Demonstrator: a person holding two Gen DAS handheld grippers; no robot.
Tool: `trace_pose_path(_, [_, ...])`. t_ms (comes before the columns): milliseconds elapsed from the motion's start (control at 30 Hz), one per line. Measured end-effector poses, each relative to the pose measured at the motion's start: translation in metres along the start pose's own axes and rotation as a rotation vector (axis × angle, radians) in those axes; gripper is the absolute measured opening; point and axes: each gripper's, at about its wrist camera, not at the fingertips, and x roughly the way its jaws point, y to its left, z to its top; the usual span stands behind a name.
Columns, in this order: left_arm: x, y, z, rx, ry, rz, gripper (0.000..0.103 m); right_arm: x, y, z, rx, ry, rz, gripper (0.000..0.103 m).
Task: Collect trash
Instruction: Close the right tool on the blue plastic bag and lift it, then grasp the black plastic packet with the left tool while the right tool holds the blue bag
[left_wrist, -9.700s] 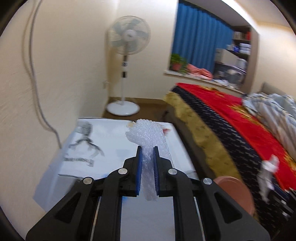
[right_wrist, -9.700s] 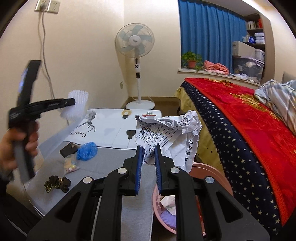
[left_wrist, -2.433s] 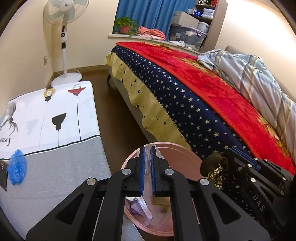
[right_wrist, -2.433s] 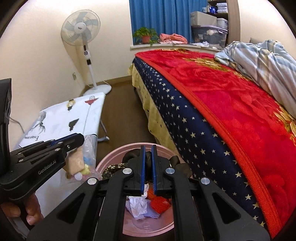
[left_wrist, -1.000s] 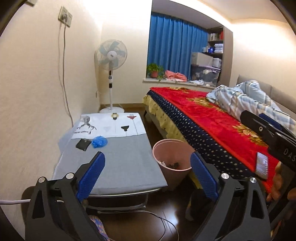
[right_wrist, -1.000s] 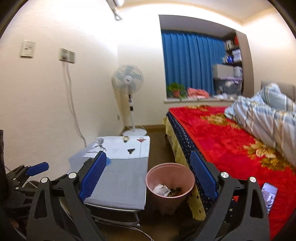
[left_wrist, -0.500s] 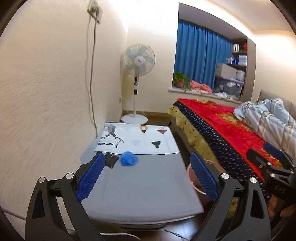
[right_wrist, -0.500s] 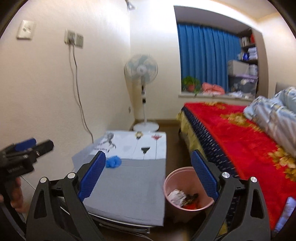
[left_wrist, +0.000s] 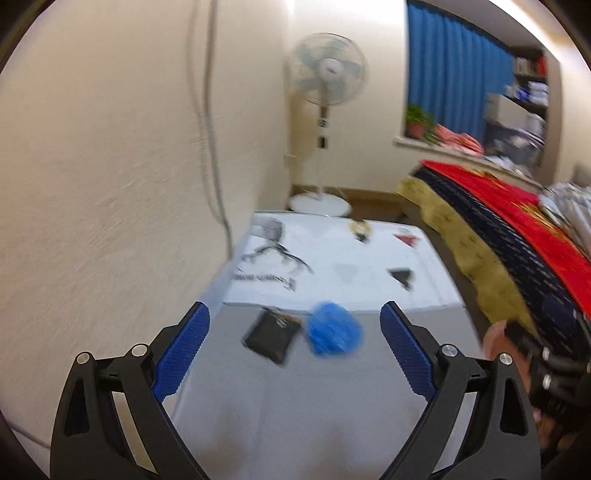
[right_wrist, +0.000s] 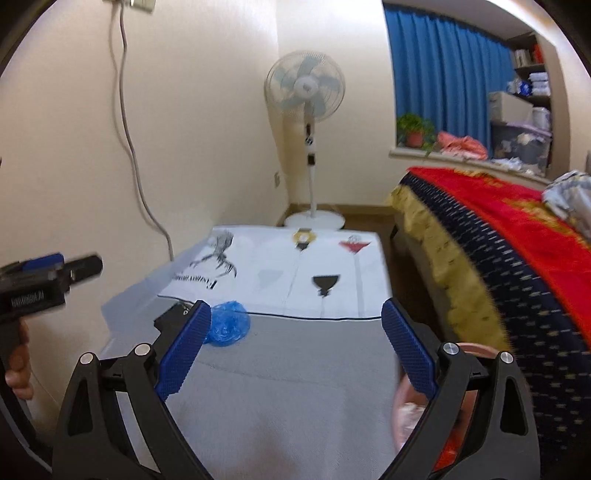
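Two pieces remain on the grey-and-white cloth-covered table (left_wrist: 295, 406): a crumpled blue plastic wad (left_wrist: 334, 334) and a flat black packet (left_wrist: 271, 336), side by side at centre frame. Both the left hand-held gripper (left_wrist: 293, 349) and the right hand-held gripper (right_wrist: 295, 349) have swung back from the round pink bin (right_wrist: 406, 413), lower right in the right wrist view, jaws spread wide and empty. Judging by this, the next pickup is starting.

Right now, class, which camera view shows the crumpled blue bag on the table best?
The left wrist view: the crumpled blue bag lies whole, though blurred, beside the black pouch. In the right wrist view it is sharper, but a claw finger covers its left edge.
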Motion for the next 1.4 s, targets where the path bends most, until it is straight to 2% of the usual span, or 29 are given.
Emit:
trace_pose_path(133, [0.039,0.017,0.002,-0.046,0.036,0.044,0.090,0.068,0.023,-0.012,-0.021,0.063,0.055,0.090])
trace_pose_path(267, [0.062,0.029,-0.001,-0.055,0.022,0.102,0.090,0.113,0.045,-0.024,-0.047,0.096,0.103,0.077])
trace_pose_path(400, [0.082,0.040,-0.010,-0.093,0.051,0.145,0.090,0.149,0.061,-0.034,-0.037,0.153,0.150,0.065])
trace_pose_path(667, [0.109,0.053,-0.025,-0.142,0.101,0.178,0.090,0.195,0.088,-0.047,-0.087,0.235,0.168,0.064])
trace_pose_path(733, [0.112,0.054,-0.026,-0.149,0.103,0.172,0.090,0.203,0.091,-0.049,-0.101,0.276,0.175,0.054])
trace_pose_path(767, [0.113,0.054,-0.026,-0.149,0.105,0.170,0.090,0.207,0.092,-0.050,-0.101,0.296,0.183,0.042])
trace_pose_path(800, [0.114,0.054,-0.027,-0.149,0.106,0.171,0.090,0.210,0.093,-0.051,-0.104,0.312,0.190,0.033])
trace_pose_path(833, [0.115,0.054,-0.028,-0.148,0.108,0.171,0.090,0.212,0.094,-0.052,-0.109,0.329,0.198,0.030])
trace_pose_path(867, [0.117,0.054,-0.029,-0.147,0.111,0.171,0.090,0.213,0.095,-0.053,-0.113,0.338,0.203,0.019])
trace_pose_path(900, [0.118,0.054,-0.031,-0.148,0.115,0.172,0.090,0.214,0.096,-0.054,-0.119,0.342,0.210,0.004])
trace_pose_path(933, [0.121,0.054,-0.032,-0.150,0.120,0.169,0.090,0.213,0.097,-0.054,-0.125,0.339,0.212,0.001])
trace_pose_path(1100, [0.136,0.051,-0.042,-0.152,0.139,0.103,0.090,0.189,0.087,-0.047,-0.138,0.259,0.184,0.001])
trace_pose_path(1200, [0.155,0.041,-0.051,-0.104,0.159,0.066,0.090,0.170,0.069,-0.038,-0.103,0.233,0.182,0.001])
trace_pose_path(1267, [0.175,0.034,-0.059,-0.065,0.215,0.056,0.090,0.157,0.060,-0.033,-0.095,0.215,0.182,0.001])
trace_pose_path(1400, [0.200,0.030,-0.070,-0.059,0.285,0.063,0.090,0.143,0.047,-0.031,-0.077,0.207,0.189,0.001])
